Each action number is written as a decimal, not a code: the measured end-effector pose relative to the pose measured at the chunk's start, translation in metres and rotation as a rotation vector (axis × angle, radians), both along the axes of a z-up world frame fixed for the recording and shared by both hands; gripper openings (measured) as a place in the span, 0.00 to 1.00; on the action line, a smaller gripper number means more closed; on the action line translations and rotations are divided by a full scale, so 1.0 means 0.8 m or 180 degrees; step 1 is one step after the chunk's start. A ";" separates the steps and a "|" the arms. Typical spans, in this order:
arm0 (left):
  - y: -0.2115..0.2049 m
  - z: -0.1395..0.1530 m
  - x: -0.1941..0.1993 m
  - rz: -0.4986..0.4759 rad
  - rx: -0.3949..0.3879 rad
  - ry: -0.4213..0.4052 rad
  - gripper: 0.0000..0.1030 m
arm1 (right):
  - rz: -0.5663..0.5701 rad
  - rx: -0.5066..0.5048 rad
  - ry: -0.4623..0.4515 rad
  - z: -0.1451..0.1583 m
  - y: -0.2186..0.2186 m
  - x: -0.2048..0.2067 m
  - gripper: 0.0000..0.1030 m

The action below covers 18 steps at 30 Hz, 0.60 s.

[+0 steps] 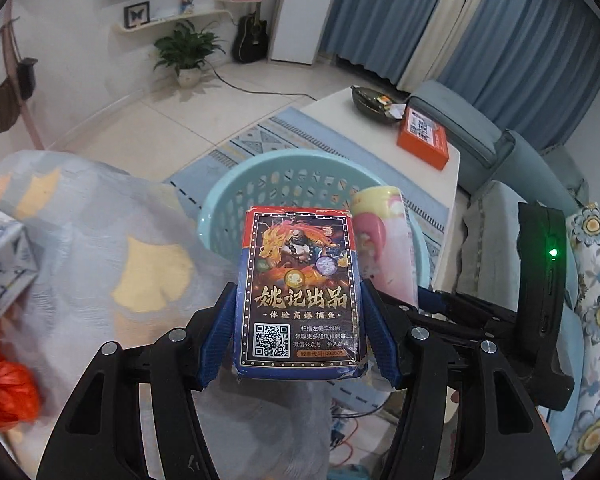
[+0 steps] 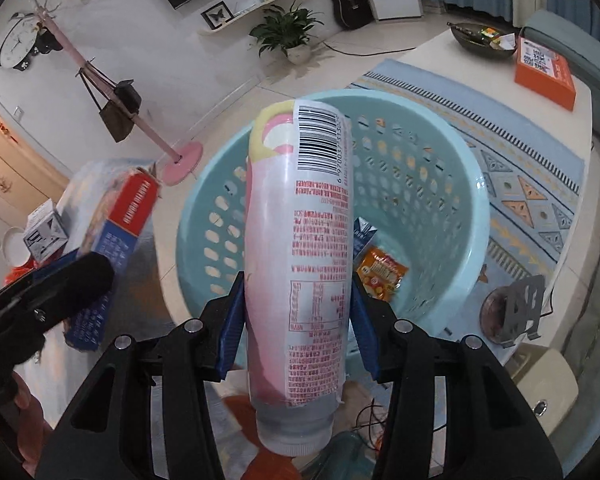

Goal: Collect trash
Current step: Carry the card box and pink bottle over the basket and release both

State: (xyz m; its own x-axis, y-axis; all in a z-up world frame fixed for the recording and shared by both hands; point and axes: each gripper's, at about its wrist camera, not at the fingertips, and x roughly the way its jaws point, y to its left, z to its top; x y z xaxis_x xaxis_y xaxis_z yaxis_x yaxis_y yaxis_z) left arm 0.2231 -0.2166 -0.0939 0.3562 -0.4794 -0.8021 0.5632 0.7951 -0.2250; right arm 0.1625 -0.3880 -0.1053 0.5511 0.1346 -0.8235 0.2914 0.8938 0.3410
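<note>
the left gripper [image 1: 298,320] is clamped on a playing card box [image 1: 300,292] and the right gripper [image 2: 298,320] on a pink drink bottle [image 2: 300,248], both held over the light blue laundry basket [image 2: 472,216] holding an orange snack wrapper [image 2: 380,274].

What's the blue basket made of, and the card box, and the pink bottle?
Basket: looks like glossy moulded plastic, going by its shine and punched holes.
Card box: printed cardboard, probably; its bottom edge is frayed and dented.
Pink bottle: seems plastic under a smooth printed wrap, with a ridged cap.
</note>
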 end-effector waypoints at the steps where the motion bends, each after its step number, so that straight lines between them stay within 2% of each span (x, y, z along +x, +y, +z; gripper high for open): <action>1: -0.003 -0.002 0.000 -0.0009 0.0008 -0.0002 0.57 | -0.0009 0.0008 0.0007 0.000 -0.002 0.002 0.44; 5: -0.019 -0.004 0.002 -0.0006 0.0057 -0.0056 0.58 | -0.0078 -0.0025 0.0063 -0.005 -0.012 0.014 0.44; 9: -0.017 -0.001 0.002 0.0028 0.0020 -0.0070 0.71 | -0.0172 0.0025 0.0012 -0.002 -0.023 0.008 0.51; 12: -0.011 0.003 -0.002 0.0042 -0.0057 -0.0059 0.72 | -0.0221 -0.0029 -0.0038 0.007 -0.029 -0.001 0.56; 18: 0.002 0.021 -0.017 0.0077 -0.0233 -0.0137 0.72 | -0.0179 -0.0057 -0.0197 0.033 -0.026 -0.016 0.56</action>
State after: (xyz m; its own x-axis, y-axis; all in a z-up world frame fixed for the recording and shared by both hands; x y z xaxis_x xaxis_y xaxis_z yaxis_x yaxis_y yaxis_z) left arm 0.2096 -0.2149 -0.0770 0.4017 -0.5270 -0.7489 0.5544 0.7909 -0.2591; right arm 0.1501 -0.4085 -0.0791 0.6072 0.0874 -0.7897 0.3202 0.8827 0.3439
